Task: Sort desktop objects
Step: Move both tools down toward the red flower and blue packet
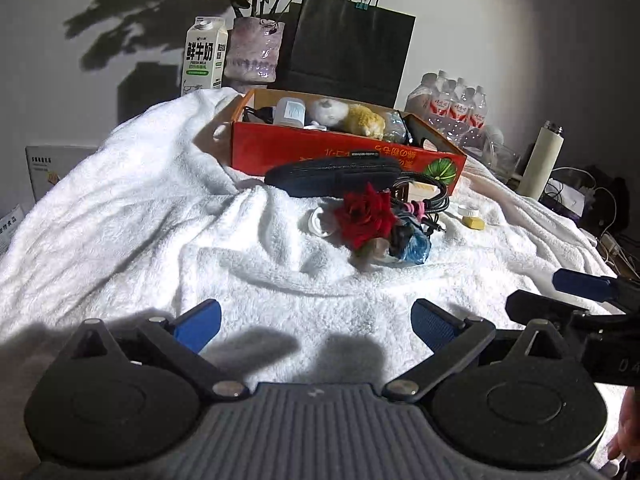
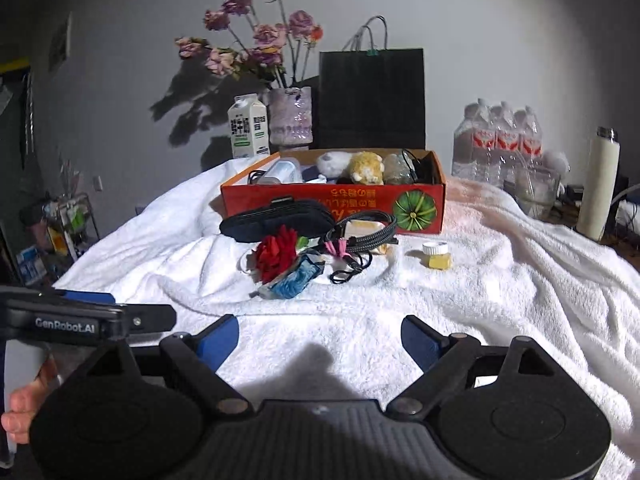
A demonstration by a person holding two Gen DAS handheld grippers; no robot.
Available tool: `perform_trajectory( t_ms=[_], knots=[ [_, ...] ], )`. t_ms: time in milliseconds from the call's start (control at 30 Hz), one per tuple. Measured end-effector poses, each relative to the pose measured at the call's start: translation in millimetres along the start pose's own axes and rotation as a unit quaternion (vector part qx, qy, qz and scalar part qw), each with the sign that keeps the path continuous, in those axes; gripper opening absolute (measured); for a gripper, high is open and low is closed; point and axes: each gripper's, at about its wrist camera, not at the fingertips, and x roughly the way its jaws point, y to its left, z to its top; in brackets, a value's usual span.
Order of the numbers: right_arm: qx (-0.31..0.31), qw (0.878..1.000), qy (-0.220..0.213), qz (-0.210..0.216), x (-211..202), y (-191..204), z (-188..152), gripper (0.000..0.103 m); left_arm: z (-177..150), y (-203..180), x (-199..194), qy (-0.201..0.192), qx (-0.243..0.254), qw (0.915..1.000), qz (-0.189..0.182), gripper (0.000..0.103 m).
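A red cardboard box stands on a white towel and holds plush toys and small items. In front of it lie a dark zip case, a red fabric rose, a blue wrapped packet, a coiled black cable and a small yellow jar. My left gripper is open over bare towel, short of the pile. My right gripper is open too, nothing between its fingers.
Behind the box stand a milk carton, a vase of dried flowers and a black paper bag. Water bottles and a white flask stand at the right. A person's fingers show at the left edge.
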Motion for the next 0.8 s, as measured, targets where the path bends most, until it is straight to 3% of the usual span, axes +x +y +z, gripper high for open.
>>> perform_trajectory(
  t_ms=[100,300,467,600,700,800],
  knots=[
    [0.006,1.0,0.002,0.004,4.7,-0.4,0.2,0.084,0.8,-1.4,-1.4,-0.009,0.004,0.9999,-0.011,0.102],
    [0.022,1.0,0.013,0.003,19.6,-4.1,-0.1,0.078,7.5,-4.8,8.5,-0.013,0.018,0.9994,-0.026,0.091],
    [0.031,0.999,0.019,0.003,33.6,-7.7,2.9,0.078,17.8,-6.4,23.3,-0.012,0.026,0.9991,-0.03,0.091],
    [0.033,0.999,0.022,0.009,49.6,-7.1,8.7,0.076,33.8,-10.6,43.2,-0.009,0.03,0.9982,-0.051,0.085],
    [0.035,0.999,0.024,0.02,63.9,-5.3,14.2,0.069,48.2,-14.6,64.8,-0.004,0.034,0.9972,-0.066,0.077],
    [0.035,0.999,0.028,0.031,81.0,-3.1,20.5,0.065,59.9,-17.9,88.4,0.012,0.031,0.9952,-0.092,0.075]
  ],
)
